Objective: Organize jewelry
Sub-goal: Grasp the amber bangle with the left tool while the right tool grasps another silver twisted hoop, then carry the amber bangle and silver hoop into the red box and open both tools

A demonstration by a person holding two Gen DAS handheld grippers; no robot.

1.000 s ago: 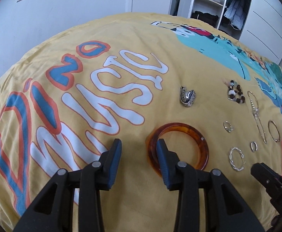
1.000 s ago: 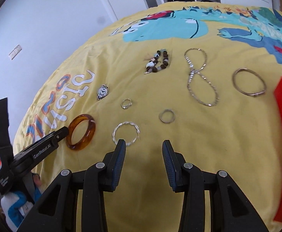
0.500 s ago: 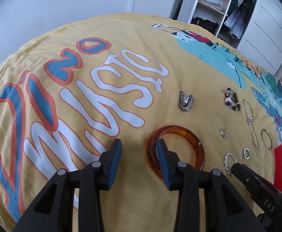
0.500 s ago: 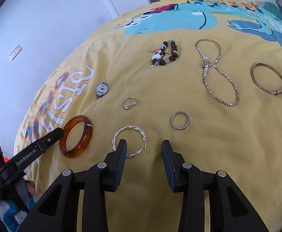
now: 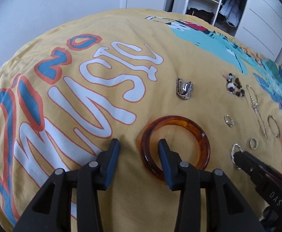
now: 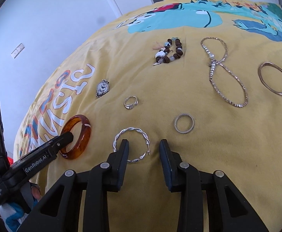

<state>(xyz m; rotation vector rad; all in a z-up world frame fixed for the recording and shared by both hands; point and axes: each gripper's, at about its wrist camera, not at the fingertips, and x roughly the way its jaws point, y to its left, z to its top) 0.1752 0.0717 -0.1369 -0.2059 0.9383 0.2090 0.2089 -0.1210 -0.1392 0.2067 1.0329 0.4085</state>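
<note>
Straddling the near rim of the amber bangle point(image 5: 181, 133), the left gripper point(image 5: 139, 145) has one finger planted inside the ring and the other outside on the bedspread point(image 5: 102, 29). Its jaws are opening a bit and the pads aren't squeezing the rim, so nothing's actually held yet. My guess is that stance is there so a squeeze catches the band across its thickness instead of trying to span the whole hoop.

Moving right, the right gripper point(image 6: 143, 144) does much the same with the twisted silver hoop point(image 6: 132, 134): left finger sitting on the hoop's near-left side, right finger out past it, jaws closing with part of the hoop between them but not pinched as far as I can see.

Everything else is laid out flat and apart, probably so each piece can be grabbed singly: watch point(image 6: 102, 88), small ring point(image 6: 130, 102), plain band point(image 6: 184, 123), beads point(image 6: 169, 52), chain point(image 6: 226, 71), and a thin bangle point(image 6: 275, 79) far right.
</note>
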